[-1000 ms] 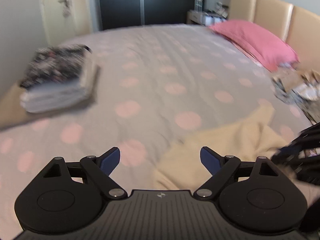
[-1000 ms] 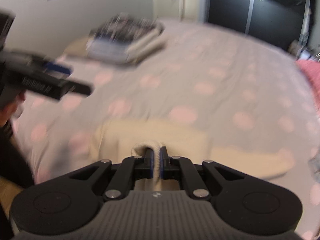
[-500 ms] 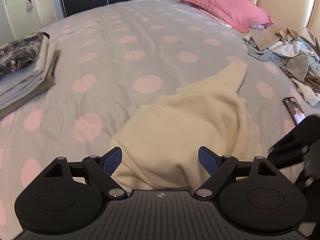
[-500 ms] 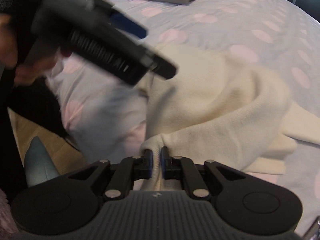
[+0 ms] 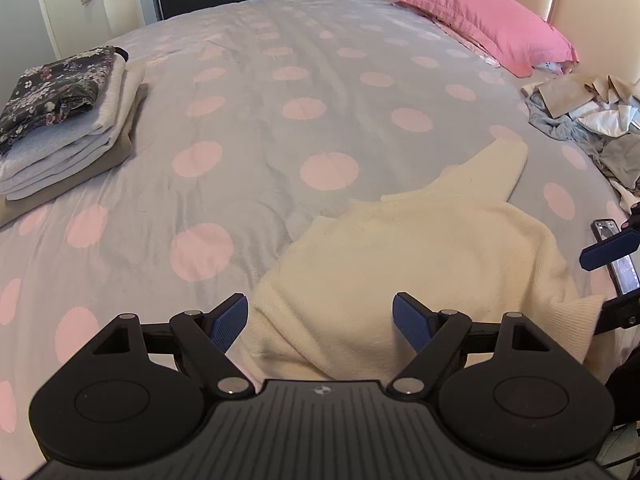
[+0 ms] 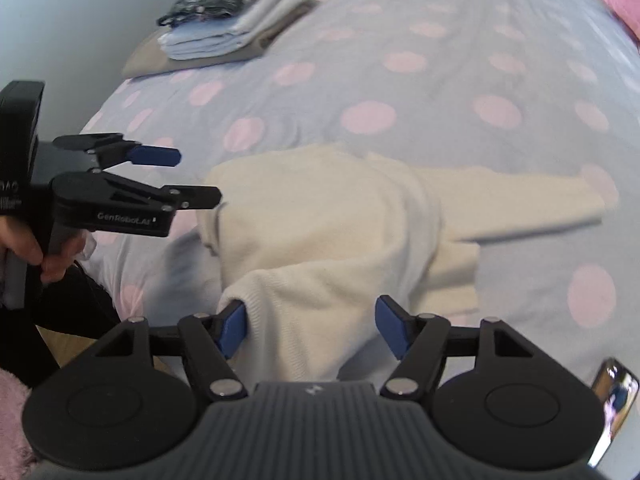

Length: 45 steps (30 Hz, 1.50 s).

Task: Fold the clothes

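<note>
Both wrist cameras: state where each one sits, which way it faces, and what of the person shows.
Left wrist: on the left gripper, tilted down over the cream sweater toward the pink pillow; jaws closing on nothing; no body visible.
Right wrist: on the right gripper, facing the sweater; jaws opening around a fold; the person's hand shows.
Shared: sweater, folded stack, spotted bedspread, phone.

Your right hand-held gripper (image 6: 310, 322) tilts downward, its jaws opening, pads apart. Your left hand-held gripper (image 5: 320, 322) points down too, jaws wide but closing slightly. Your left hand (image 6: 44, 252) grips its handle.
</note>
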{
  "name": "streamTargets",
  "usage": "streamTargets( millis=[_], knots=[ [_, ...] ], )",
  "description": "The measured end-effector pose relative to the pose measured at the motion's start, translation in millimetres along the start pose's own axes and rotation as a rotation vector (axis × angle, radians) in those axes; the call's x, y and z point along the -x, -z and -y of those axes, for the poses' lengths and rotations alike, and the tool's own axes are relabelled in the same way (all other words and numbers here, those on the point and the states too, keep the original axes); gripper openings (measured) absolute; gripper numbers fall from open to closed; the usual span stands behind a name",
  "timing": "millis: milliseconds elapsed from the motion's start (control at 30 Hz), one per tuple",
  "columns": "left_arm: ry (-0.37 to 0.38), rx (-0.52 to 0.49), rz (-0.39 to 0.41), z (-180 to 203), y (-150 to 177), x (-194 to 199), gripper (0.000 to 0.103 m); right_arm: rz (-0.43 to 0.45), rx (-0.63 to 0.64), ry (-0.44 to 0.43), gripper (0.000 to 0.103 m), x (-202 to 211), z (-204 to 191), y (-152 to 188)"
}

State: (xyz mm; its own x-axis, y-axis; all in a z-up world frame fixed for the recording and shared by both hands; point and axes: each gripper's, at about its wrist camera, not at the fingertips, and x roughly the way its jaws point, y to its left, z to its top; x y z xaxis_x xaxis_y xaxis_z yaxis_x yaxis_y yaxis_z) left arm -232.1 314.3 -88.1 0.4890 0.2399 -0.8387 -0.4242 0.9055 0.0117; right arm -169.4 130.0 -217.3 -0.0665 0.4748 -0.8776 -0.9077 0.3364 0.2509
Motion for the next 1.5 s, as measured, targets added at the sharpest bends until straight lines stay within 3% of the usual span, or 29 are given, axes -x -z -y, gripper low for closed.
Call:
streamTargets(
  millis=[167,333,500,667,800,967,1133,1200,1333,1500],
  knots=[
    [-0.002,-0.028,-0.03,8,0,-6,0.08,-0.09,0.056,0.018,0.071,2,-1,5],
    [-0.008,-0.043,-0.078,6,4,-17,0.08,-0.113,0.07,0.033,0.071,4,8,13],
    [-0.083,-0.054,-0.183,-2,16,-46,0.08,-0.165,0.063,0.042,0.071,-9,17,23],
    [-0.146,-0.118,-0.21,-2,24,-60,0.081,-0.2,0.077,0.028,0.071,-17,20,29],
    [-0.182,-0.159,-0.221,-1,28,-66,0.089,-0.226,0.127,0.019,0.071,-22,14,32],
    [-0.191,-0.159,-0.225,-3,30,-67,0.092,-0.192,0.158,-0.029,0.071,-4,10,34],
    [-0.209,-0.17,-0.235,0,29,-65,0.093,-0.086,0.121,-0.068,0.071,28,17,28],
    [-0.205,-0.176,-0.236,3,26,-61,0.09,-0.041,0.067,-0.073,0.071,34,26,23],
    [-0.179,-0.164,-0.222,5,17,-51,0.076,0.018,-0.074,-0.014,0.071,22,43,11],
    [-0.115,-0.108,-0.152,5,3,-30,0.076,0.021,-0.223,-0.055,0.069,-11,52,-1]
  ],
)
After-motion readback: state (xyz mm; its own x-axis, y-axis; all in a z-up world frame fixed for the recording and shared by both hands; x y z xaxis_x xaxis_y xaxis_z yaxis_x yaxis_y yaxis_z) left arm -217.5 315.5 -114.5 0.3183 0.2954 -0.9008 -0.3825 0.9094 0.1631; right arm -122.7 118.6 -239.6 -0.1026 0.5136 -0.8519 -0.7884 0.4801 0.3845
